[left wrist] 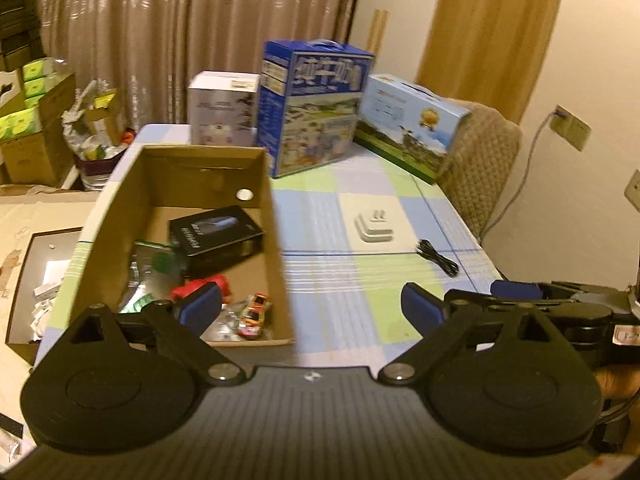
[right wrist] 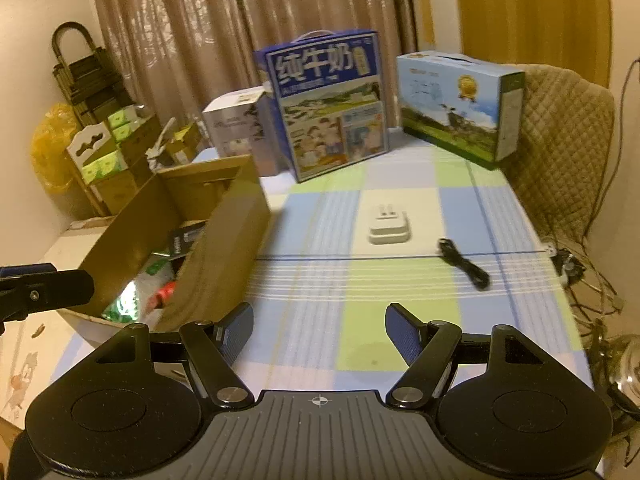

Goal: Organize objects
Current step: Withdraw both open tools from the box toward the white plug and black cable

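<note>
Nearest, the left gripper is hanging over the near right corner of the cardboard box, its jaws standing wide apart and gripping nothing, the left pad over the box's inside, the right pad over the checked surface. The right gripper is hovering just right of the cardboard box, jaws spread a good way and holding nothing, only bare cloth showing between them.

Inside the cardboard box, a toy car is lying at the near end beside something red, with a black carton sitting deeper in.

Right of the box, out on the open cloth, a white charger is resting flat, and a black cable is lying further right of it, clear of both grippers.

Beyond the box, a tall blue milk carton is standing upright, a white carton just left of it, a flatter blue gift box further right.
</note>
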